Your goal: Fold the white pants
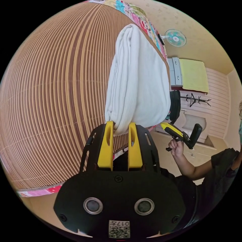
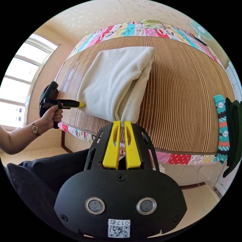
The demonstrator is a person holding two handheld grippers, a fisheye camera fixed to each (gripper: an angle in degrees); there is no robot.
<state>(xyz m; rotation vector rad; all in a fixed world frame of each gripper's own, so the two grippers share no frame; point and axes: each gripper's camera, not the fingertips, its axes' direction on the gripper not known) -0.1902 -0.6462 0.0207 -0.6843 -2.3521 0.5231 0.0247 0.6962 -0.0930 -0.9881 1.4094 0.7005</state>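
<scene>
Left tongs [image 1: 120, 127] clamped on near corner of folded white pants [image 1: 140, 80]. Pants lie on bed's striped mat [image 1: 55, 100]. Right tongs [image 2: 121, 123] pinch the pants' other near corner, jaws nearly together.

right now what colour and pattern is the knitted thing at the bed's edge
Teal with red, black and white patterned bands: the knitted garment, best in the right gripper view.

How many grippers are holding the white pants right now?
2. The left gripper clamps one near corner of the folded white pants; the right gripper clamps the other near corner, both at the bed's edge.
</scene>
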